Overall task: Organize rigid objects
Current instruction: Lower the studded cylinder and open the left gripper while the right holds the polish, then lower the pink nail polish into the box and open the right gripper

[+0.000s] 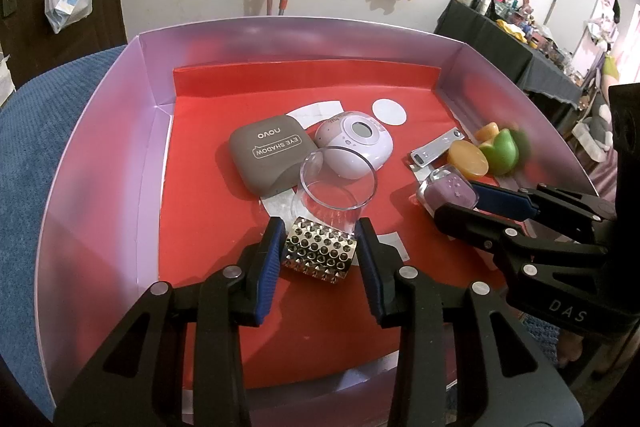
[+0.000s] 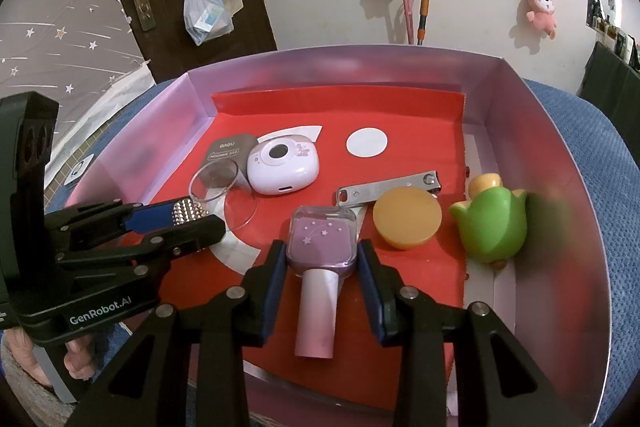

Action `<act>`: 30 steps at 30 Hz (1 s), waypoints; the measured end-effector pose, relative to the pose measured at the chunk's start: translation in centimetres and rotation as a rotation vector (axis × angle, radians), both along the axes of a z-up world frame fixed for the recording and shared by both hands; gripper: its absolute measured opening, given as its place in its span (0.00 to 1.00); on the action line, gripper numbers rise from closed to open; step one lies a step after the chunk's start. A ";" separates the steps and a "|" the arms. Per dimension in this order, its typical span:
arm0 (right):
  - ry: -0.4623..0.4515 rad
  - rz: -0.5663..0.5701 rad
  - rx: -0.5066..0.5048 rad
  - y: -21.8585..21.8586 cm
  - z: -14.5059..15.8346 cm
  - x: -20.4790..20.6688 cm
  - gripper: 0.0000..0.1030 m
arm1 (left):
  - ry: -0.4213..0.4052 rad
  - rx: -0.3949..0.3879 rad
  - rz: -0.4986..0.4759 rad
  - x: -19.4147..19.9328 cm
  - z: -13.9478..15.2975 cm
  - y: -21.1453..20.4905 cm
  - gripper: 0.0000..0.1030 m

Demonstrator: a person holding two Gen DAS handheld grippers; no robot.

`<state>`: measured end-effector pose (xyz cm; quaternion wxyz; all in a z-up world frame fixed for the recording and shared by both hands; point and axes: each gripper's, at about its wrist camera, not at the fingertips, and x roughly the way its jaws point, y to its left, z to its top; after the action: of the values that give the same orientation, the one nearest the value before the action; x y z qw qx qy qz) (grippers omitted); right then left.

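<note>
My left gripper (image 1: 320, 251) is shut on a gold studded cylinder (image 1: 320, 254) joined to a clear round cup (image 1: 338, 183), over the red floor of a pink-walled box (image 1: 100, 155). My right gripper (image 2: 322, 255) is shut on a purple nail polish bottle (image 2: 322, 241) with a pink cap (image 2: 316, 315). In the left wrist view the bottle (image 1: 448, 189) shows at the right gripper's (image 1: 460, 203) tips. In the right wrist view the left gripper (image 2: 188, 217) holds the studded piece (image 2: 188, 213) at the left.
Inside the box lie a grey eye shadow case (image 1: 272, 155), a white-lilac round device (image 1: 354, 147), a metal nail clipper (image 2: 388, 189), an orange round lid (image 2: 408, 223) and a green toy (image 2: 492, 227). A blue cloth (image 1: 40, 155) surrounds the box.
</note>
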<state>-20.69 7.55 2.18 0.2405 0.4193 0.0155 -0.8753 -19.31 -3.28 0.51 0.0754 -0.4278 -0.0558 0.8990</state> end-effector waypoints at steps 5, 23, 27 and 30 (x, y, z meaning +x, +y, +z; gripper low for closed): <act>0.000 -0.001 -0.001 0.0 0.0 0.0 0.37 | -0.001 -0.001 0.000 0.0 0.0 0.1 0.34; 0.008 -0.002 -0.013 0.2 0.3 0.3 0.46 | 0.010 -0.009 -0.005 1.0 0.7 0.4 0.61; 0.018 0.000 -0.019 0.3 0.8 0.8 0.47 | 0.022 -0.013 -0.005 1.4 1.2 0.5 0.61; 0.023 0.003 -0.027 0.5 1.1 1.2 0.51 | 0.035 -0.028 -0.007 1.7 1.7 0.8 0.67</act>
<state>-19.46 8.05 3.29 0.2470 0.4058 0.0071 -0.8799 -17.59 -2.50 2.17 0.0736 -0.4134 -0.0403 0.9067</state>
